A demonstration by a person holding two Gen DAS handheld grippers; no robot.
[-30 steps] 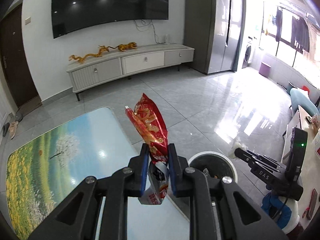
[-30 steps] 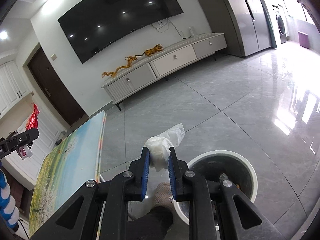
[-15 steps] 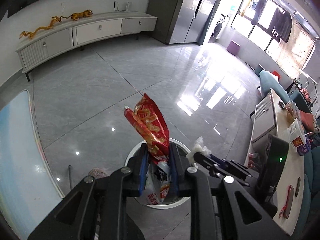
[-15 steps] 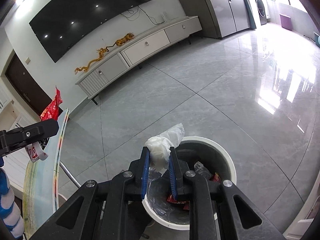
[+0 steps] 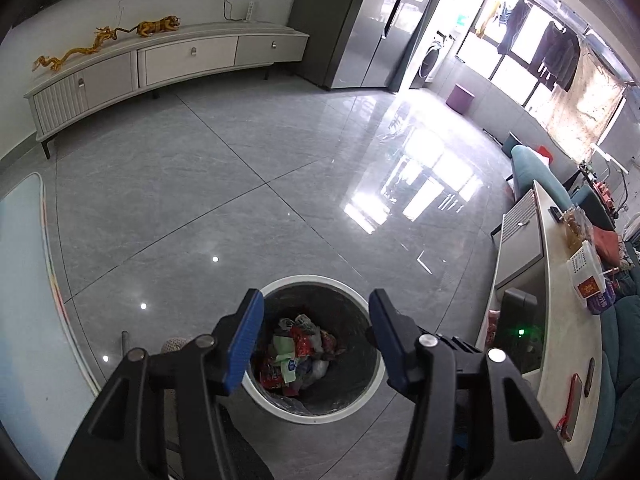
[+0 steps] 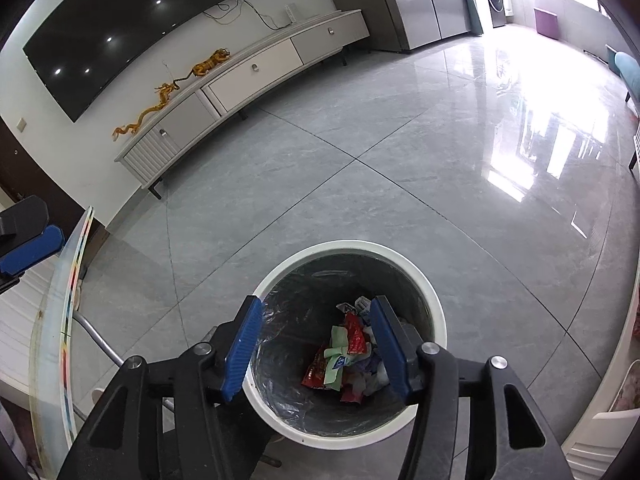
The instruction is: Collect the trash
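A round white-rimmed trash bin (image 5: 308,280) with a dark liner stands on the grey floor, and it also shows in the right wrist view (image 6: 436,312). Mixed wrappers (image 5: 298,354), red, green and white, lie at its bottom; they also show in the right wrist view (image 6: 346,354). My left gripper (image 5: 316,340) is open and empty right above the bin. My right gripper (image 6: 316,344) is open and empty above the same bin. One blue pad of the left gripper (image 6: 30,246) shows at the left edge of the right wrist view.
A glass table with a painted top (image 5: 24,280) is at the left, its edge (image 6: 64,320) close to the bin. A long white counter (image 5: 560,320) with small items runs along the right. A TV cabinet (image 5: 160,64) stands against the far wall.
Both grippers have opened over the bin. The red snack bag has left the left gripper and the white crumpled plastic has left the right one. Both views now look down into the bin.
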